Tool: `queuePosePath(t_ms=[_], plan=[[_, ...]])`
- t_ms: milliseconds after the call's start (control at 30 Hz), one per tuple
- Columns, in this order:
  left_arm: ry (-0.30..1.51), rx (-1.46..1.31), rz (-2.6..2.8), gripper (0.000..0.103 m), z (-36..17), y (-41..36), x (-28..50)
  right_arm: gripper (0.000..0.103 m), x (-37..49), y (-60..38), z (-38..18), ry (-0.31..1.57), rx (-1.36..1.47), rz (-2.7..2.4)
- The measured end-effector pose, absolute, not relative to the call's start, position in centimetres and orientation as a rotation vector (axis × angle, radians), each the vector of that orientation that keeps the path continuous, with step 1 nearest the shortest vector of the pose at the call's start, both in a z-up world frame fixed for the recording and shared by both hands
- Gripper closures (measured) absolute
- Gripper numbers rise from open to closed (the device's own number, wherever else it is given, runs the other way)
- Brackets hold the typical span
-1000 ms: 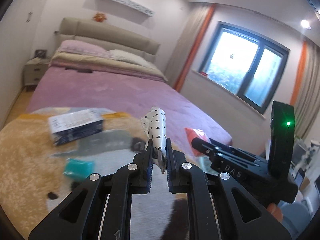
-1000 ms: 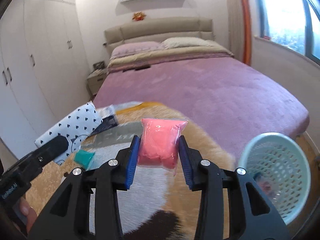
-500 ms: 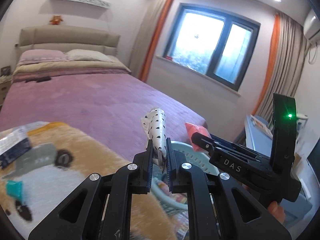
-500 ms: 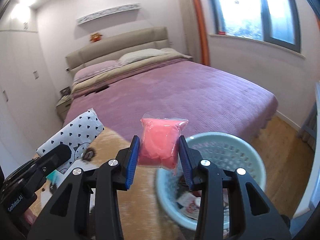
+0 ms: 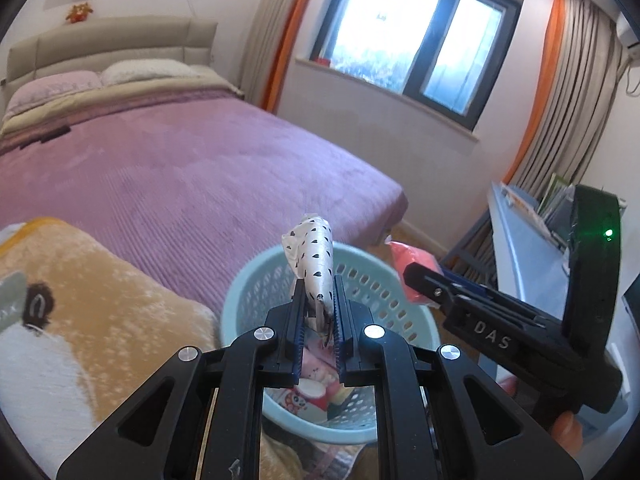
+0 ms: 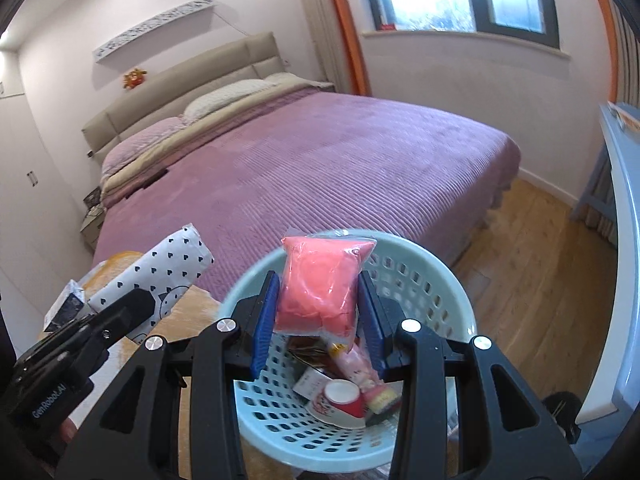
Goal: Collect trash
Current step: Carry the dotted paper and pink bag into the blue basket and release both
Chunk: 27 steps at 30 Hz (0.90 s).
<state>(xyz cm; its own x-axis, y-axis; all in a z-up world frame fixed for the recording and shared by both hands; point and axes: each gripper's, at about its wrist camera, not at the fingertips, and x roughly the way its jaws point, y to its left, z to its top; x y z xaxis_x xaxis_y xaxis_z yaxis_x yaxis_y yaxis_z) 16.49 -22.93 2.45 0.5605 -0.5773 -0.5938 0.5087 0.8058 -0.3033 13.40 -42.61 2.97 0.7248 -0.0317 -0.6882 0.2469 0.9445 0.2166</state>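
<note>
My left gripper (image 5: pixel 318 292) is shut on a white packet with black hearts (image 5: pixel 314 258), held edge-on over the near-left rim of the pale blue basket (image 5: pixel 244 296). From the right wrist view the same heart packet (image 6: pixel 168 276) shows flat, left of the basket (image 6: pixel 448 280). My right gripper (image 6: pixel 320 300) is shut on a pink plastic packet (image 6: pixel 320 280) and hangs above the basket's middle. In the left wrist view the pink packet (image 5: pixel 412 260) sticks out past the right gripper's fingers. Inside the basket lie a red-and-white paper cup (image 6: pixel 340 400) and several wrappers.
A bed with a purple cover (image 6: pixel 320 160) fills the background. A tan and white fleece blanket (image 5: pixel 80 300) lies at the left with a dark blue box (image 6: pixel 66 306) on it. Wooden floor (image 6: pixel 532 260) and a blue desk (image 6: pixel 624 220) are at the right.
Both grippers have swung right from over the blanket to above the basket, each keeping its packet. The basket has come from the right edge into the centre of both views.
</note>
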Motion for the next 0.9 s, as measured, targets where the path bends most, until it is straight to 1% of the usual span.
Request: queuePosePath(t_ms=[100, 200, 233, 267, 300, 333, 400, 433, 467, 500, 533, 733, 900], plan=[[0.774, -0.085, -0.635, 0.09, 1.2, -23.8, 17.2, 0.067, 13.4, -43.6, 1.8, 0.773, 0.322, -0.17], [0.805, -0.072, -0.624, 0.086, 0.2, -24.4, 17.9, 0.067, 13.6, -44.3, 0.9, 0.797, 0.331, -0.177], [0.812, -0.069, -0.614, 0.079, -0.2, -24.5, 18.1, 0.066, 13.7, -44.4, 0.7, 0.806, 0.33, -0.179], [0.821, -0.071, -0.613, 0.065, -0.4, -24.5, 18.2, 0.066, 13.8, -44.5, 0.5, 0.815, 0.331, -0.181], [0.825, -0.079, -0.605, 0.06, -0.6, -24.3, 18.3, 0.065, 13.9, -44.5, 0.2, 0.826, 0.334, -0.182], [0.821, -0.082, -0.601, 0.056, -0.7, -24.4, 18.4, 0.061, 14.1, -44.5, 0.0, 0.835, 0.337, -0.183], [0.824, -0.084, -0.607, 0.054, -0.7, -24.2, 18.1, 0.054, 14.1, -44.8, -0.3, 0.841, 0.338, -0.186], [0.826, -0.093, -0.614, 0.047, -0.6, -23.9, 18.0, 0.051, 14.1, -44.7, -0.3, 0.84, 0.338, -0.191], [0.821, -0.106, -0.619, 0.038, -0.4, -23.5, 17.9, 0.05, 14.0, -44.7, -0.2, 0.837, 0.338, -0.19], [0.81, -0.114, -0.619, 0.036, -0.1, -23.1, 17.6, 0.05, 13.9, -44.6, -0.1, 0.834, 0.337, -0.186], [0.795, -0.119, -0.619, 0.034, 0.2, -22.7, 17.3, 0.05, 13.8, -44.3, 0.2, 0.832, 0.335, -0.182], [0.735, -0.136, -0.624, 0.034, 2.3, -20.4, 15.7, 0.05, 13.1, -42.5, 2.2, 0.798, 0.319, -0.15], [0.673, -0.168, -0.602, 0.032, 4.3, -16.7, 13.8, 0.05, 12.5, -40.0, 4.5, 0.757, 0.306, -0.099]])
